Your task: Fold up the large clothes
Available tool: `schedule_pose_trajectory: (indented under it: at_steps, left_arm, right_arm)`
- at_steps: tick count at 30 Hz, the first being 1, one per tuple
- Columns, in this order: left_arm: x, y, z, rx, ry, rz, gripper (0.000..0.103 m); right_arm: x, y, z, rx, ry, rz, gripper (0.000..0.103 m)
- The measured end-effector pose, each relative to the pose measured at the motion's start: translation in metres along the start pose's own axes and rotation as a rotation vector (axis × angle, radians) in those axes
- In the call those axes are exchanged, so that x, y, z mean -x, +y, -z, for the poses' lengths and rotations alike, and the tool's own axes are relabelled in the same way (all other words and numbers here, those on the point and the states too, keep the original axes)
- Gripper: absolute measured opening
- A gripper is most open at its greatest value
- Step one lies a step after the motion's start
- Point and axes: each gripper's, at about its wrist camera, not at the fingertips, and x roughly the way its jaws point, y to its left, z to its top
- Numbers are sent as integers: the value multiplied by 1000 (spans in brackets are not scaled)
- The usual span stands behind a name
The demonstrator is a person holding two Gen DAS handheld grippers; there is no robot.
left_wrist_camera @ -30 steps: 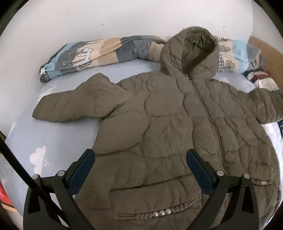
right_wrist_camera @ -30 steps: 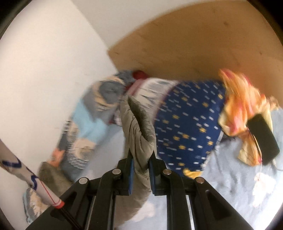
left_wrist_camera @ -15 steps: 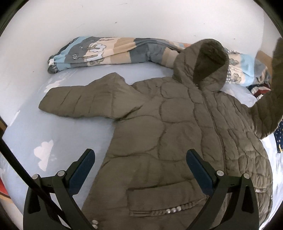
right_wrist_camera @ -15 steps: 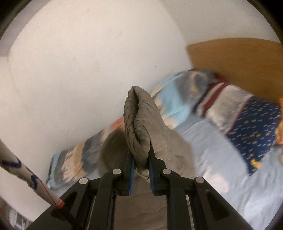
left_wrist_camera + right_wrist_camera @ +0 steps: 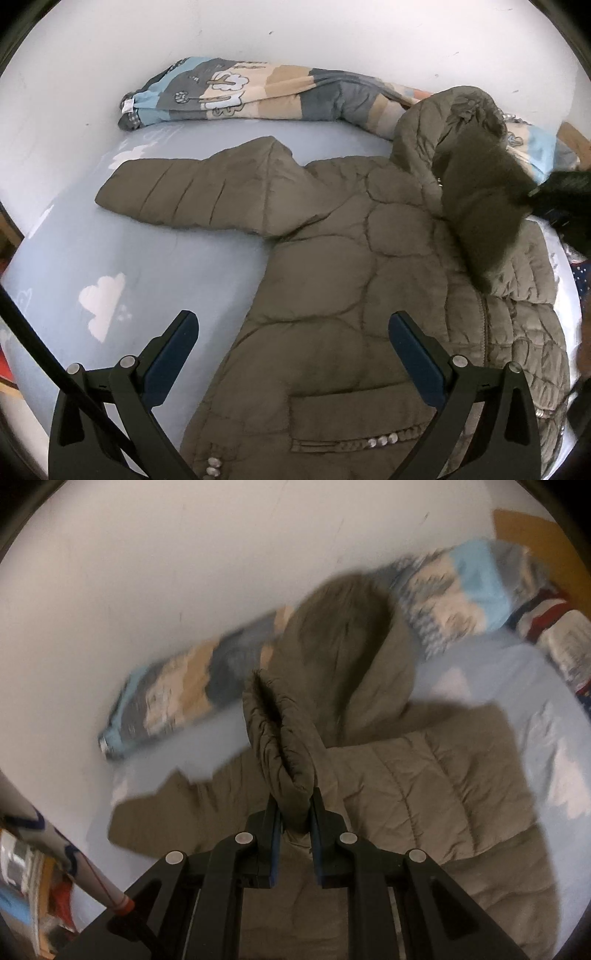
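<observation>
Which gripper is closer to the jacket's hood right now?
Right. The right gripper, clamping a sleeve cuff, is beside the hood; the left gripper hovers open over the hem.

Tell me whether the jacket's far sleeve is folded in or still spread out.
Spread. The far sleeve lies flat on the sheet, away from the jacket. The other sleeve is in the right gripper.

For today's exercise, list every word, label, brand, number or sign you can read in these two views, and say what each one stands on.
No text can be read in either view.
The small white tag on the end of the patterned quilt: too small to read.
The jacket: no label or lettering visible.
</observation>
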Motion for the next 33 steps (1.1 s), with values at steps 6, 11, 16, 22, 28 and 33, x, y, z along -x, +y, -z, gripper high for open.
schedule_pose_trajectory:
  at_steps: [6,11,16,22,28,33]
  left_arm:
    - [-1,2,-2,8,8,0,102]
    - [-3,2,-3,13,17,7,102]
    - [-4,1,-2,12,19,8,102]
    - [-7,-6,1,-10,23,3,103]
    - [-13,-15,4,-26,36,0,103]
    - [-17,-24,6,-52,40,-5,103]
  right_arm:
    - [-59,23,33,64,79,10,15]
    - [-75,32,49,73,169,-19,44]
    - [-49,17,43,117,99,-22,54]
    - [-32,-56,13,23,8,226,63]
    - [-22,-115,11,-124,6,137,63]
    - [-21,-97,20,-11,56,26,63]
